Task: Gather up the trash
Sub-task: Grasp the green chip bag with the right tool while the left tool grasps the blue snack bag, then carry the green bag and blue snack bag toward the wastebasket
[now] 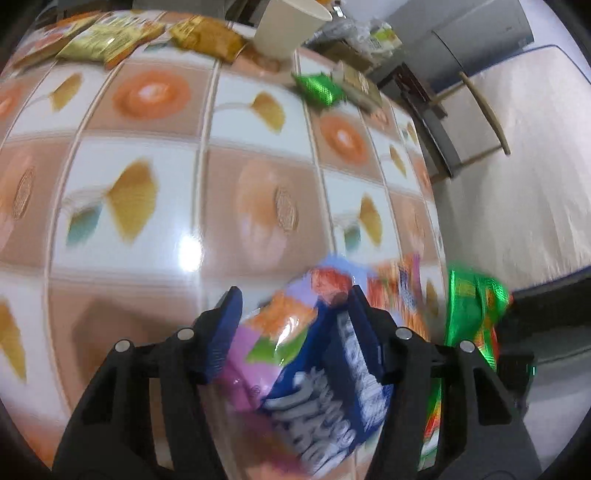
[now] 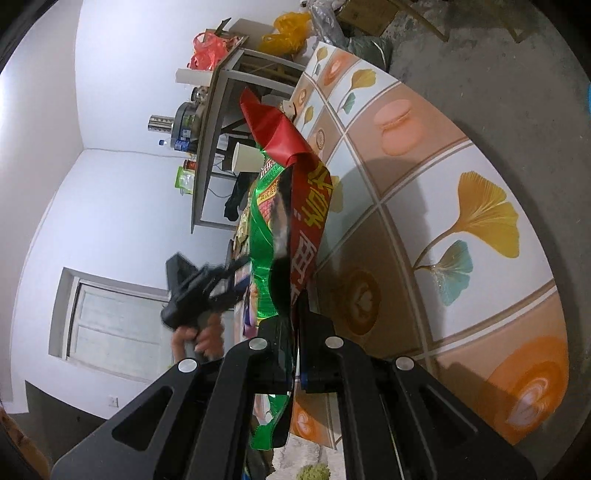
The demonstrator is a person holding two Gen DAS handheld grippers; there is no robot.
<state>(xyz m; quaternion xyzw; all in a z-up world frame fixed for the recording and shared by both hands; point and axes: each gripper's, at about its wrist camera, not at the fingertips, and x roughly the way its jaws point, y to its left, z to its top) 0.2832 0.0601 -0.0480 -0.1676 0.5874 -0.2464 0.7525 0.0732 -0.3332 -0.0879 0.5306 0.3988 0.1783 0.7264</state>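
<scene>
The left gripper (image 1: 295,295) straddles a blue-and-purple snack packet (image 1: 314,354); its jaws are partly closed, the right pad lying against the packet's blue side, the left pad at the packet's edge, so whether the grip is firm cannot be told through the blur. That packet lies near the tiled tablecloth's (image 1: 155,184) close edge. The right gripper (image 2: 295,332) is clamped tight on a red-and-green foil bag (image 2: 291,221), held up beside the tablecloth's edge; the same bag shows at the right of the left wrist view, just beside the packet. Just beyond the packet an orange wrapper (image 1: 399,284) lies on the cloth. At the cloth's far side remain a green foil wrapper (image 1: 319,88), gold packets (image 1: 110,37) (image 1: 203,35) and a paper cup (image 1: 288,26). By my reading, collection is at an early stage: one bag is in hand, a second is being taken, and several pieces across the cloth are left to gather. No bin shows in either view.
</scene>
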